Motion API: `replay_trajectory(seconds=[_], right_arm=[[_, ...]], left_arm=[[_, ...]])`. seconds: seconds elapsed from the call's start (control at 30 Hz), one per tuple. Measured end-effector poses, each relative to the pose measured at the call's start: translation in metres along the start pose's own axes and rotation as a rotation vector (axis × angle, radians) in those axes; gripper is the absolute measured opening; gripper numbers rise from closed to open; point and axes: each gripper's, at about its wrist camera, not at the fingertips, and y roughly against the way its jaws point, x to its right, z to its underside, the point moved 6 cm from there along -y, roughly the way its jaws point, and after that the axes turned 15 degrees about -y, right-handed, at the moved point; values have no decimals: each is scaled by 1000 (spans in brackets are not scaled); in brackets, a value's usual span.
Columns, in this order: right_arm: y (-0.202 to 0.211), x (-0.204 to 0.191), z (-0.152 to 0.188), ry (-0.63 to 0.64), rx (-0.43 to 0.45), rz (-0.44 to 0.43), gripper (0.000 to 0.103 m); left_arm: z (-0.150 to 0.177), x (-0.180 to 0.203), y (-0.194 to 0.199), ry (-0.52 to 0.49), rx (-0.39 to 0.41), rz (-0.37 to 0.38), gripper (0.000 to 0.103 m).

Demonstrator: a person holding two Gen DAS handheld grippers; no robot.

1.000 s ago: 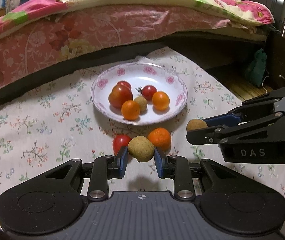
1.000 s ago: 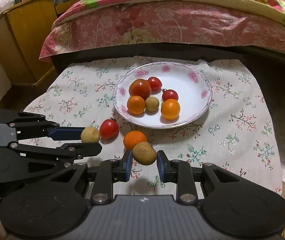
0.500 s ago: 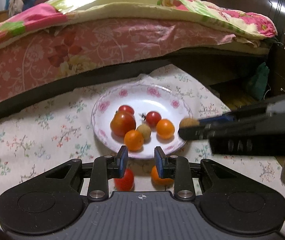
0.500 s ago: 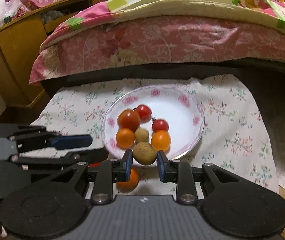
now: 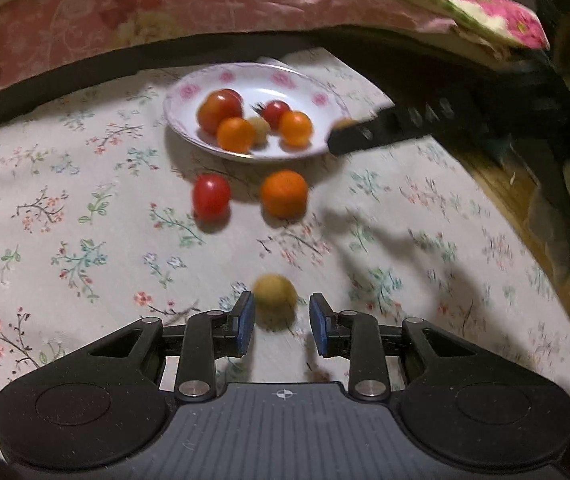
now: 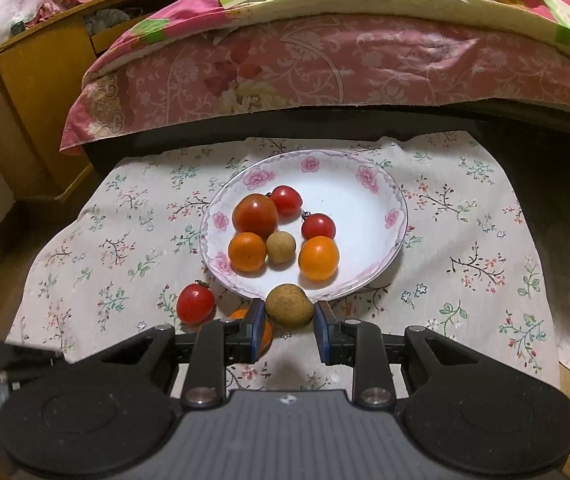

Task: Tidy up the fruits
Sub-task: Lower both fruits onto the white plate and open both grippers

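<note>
A white flowered plate [image 6: 397, 208] [image 5: 181, 92] holds three tomatoes, two oranges and a tan fruit. On the floral cloth in front of it lie a red tomato [image 5: 211, 196] [image 6: 196, 303] and an orange [image 5: 284, 194]. My left gripper [image 5: 281, 318] hangs low over the cloth, its jaws opening. A round tan fruit [image 5: 275, 294] sits loose at its fingertips, and neither pad presses on it. My right gripper [image 6: 288, 326] is shut on another tan fruit [image 6: 289, 306], held just above the plate's near rim. In the left wrist view the right gripper [image 5: 337, 136] shows blurred at the plate's right edge.
The floral cloth [image 6: 465, 240] covers a low surface. Behind it run a dark bed frame [image 6: 325, 120] and pink bedding [image 6: 285, 64]. A wooden cabinet [image 6: 25, 92] stands at the left. Wooden floor [image 5: 517, 200] shows beyond the cloth's right edge.
One second ago my left gripper gripped the tan fruit; half a second ago its jaws were empty; now the fruit lies loose at its tips. My right gripper carried its fruit forward to the plate's rim.
</note>
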Motion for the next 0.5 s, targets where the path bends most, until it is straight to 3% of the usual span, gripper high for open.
replay_trajectory(seconds=[0.5], right_arm=[[-5,-5,5,23,-20,-3,26]], left_arm=[[-3,-9,-22,-10,1,-48,39]])
